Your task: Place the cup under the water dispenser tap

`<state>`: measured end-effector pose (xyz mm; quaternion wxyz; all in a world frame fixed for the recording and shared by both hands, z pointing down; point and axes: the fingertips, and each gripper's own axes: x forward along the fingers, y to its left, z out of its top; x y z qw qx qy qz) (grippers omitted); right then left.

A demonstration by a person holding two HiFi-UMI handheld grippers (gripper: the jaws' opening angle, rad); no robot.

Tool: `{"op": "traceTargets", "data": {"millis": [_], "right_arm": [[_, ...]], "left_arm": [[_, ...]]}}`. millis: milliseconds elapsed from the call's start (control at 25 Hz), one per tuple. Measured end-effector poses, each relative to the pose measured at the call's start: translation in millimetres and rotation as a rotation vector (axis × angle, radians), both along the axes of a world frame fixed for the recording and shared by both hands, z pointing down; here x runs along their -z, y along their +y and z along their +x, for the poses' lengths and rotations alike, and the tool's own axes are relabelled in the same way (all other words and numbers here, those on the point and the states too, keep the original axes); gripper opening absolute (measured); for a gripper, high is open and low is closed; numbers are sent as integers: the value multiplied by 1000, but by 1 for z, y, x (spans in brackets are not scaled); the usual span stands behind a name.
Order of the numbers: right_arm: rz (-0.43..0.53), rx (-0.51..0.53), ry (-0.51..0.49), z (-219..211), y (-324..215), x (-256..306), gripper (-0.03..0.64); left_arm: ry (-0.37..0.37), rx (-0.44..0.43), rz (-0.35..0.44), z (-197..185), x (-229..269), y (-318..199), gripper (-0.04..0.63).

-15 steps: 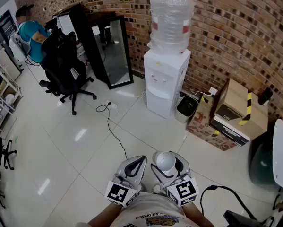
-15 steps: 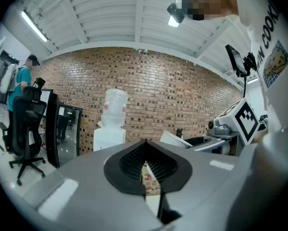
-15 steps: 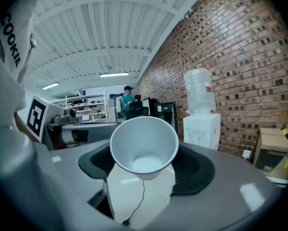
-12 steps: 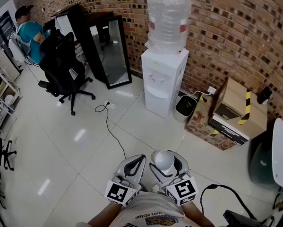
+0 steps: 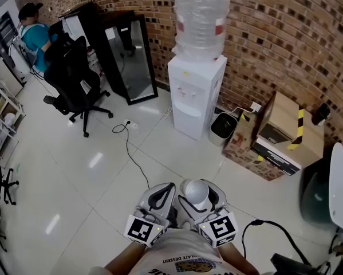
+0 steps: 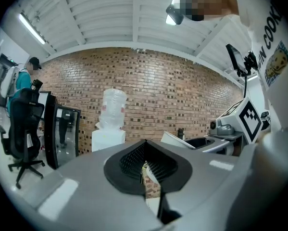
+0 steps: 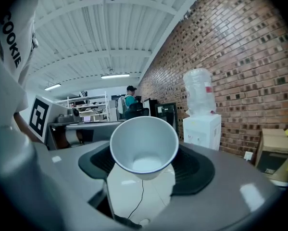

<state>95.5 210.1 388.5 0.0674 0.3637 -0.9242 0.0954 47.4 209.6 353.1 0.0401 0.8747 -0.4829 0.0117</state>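
A white paper cup (image 5: 197,191) sits mouth-up between the jaws of my right gripper (image 5: 198,187), which is shut on it; in the right gripper view the cup (image 7: 144,146) fills the middle, empty inside. My left gripper (image 5: 162,189) is beside it, shut on nothing, its pads (image 6: 153,165) meeting along a thin slit. Both are held low, close to the person's body. The white water dispenser (image 5: 191,93) with a clear bottle (image 5: 198,22) on top stands ahead against the brick wall, well apart from the cup. It also shows as the dispenser (image 7: 201,129) in the right gripper view.
A black bin (image 5: 223,128) and cardboard boxes (image 5: 286,133) stand right of the dispenser. A black glass-door cabinet (image 5: 128,56) and an office chair (image 5: 74,79) are to its left. A cable (image 5: 131,148) trails over the white tile floor. A person (image 5: 34,36) sits far left.
The dispenser has slid a little left and nearer in the head view as the person moves toward it. Both grippers keep their places, the cup still held.
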Motion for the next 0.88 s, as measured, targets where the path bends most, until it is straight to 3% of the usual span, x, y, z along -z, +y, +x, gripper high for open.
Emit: {"op": "traceTargets", "data": {"millis": [320, 880], "right_arm": [[-15, -11, 18, 0, -29, -14, 350], [-56, -18, 45, -27, -132, -26, 350]], "left_arm": [[6, -20, -23, 0, -17, -33, -9], [22, -59, -58, -21, -27, -136, -9]]}}
